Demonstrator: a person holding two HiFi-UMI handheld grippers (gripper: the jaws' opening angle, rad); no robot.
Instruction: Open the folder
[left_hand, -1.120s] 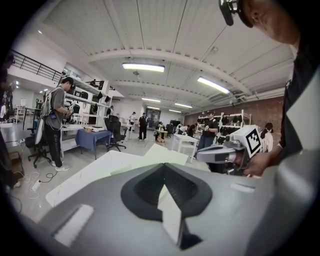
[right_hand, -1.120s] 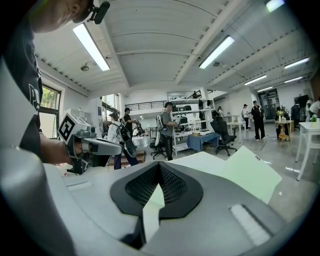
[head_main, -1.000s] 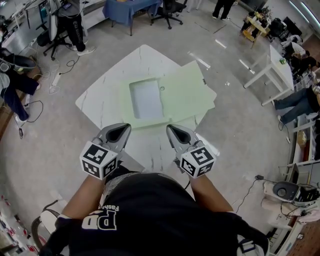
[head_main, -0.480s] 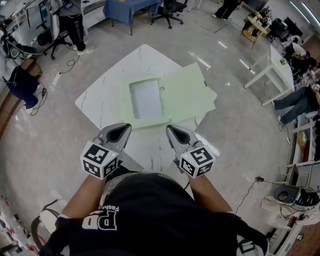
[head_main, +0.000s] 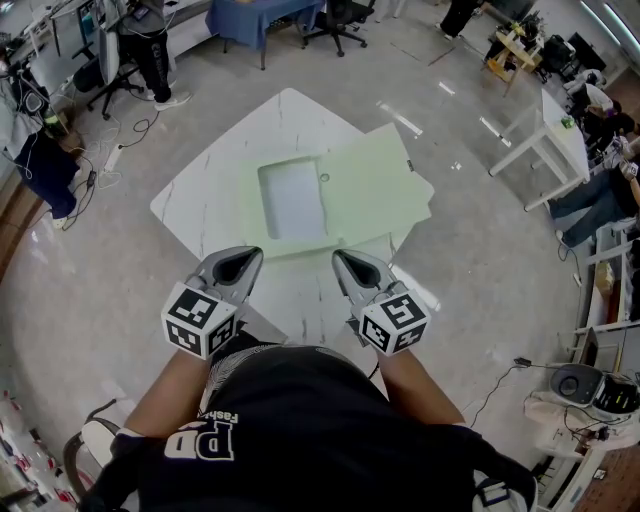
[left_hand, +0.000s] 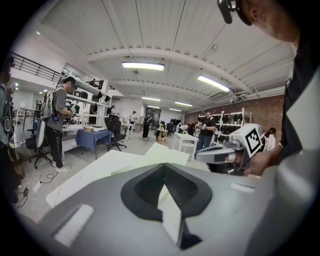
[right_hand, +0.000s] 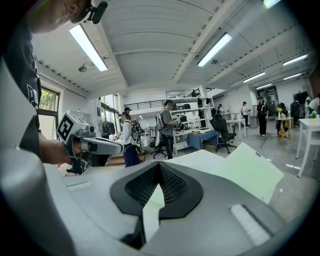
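Observation:
A pale green folder (head_main: 370, 190) lies spread flat on the white marble table (head_main: 210, 175), one corner overhanging the far right edge. A white sheet (head_main: 292, 198) rests on its left part. My left gripper (head_main: 245, 254) hovers at the near edge of the table, shut and empty, its tip just short of the folder's near edge. My right gripper (head_main: 340, 256) hangs beside it, also shut with nothing held. In the left gripper view the shut jaws (left_hand: 163, 165) point at the folder (left_hand: 167, 152); the right gripper view shows the same (right_hand: 159, 164), with the folder (right_hand: 250, 170) ahead to the right.
The table stands corner-on on a grey floor. A blue-covered table (head_main: 265, 15) and office chairs stand beyond it, and a white table (head_main: 555, 130) at the right. People stand at the far left (head_main: 145, 45), with cables on the floor there.
Both grippers and the folder are where they were. Only people and things at the room's edges have shifted.

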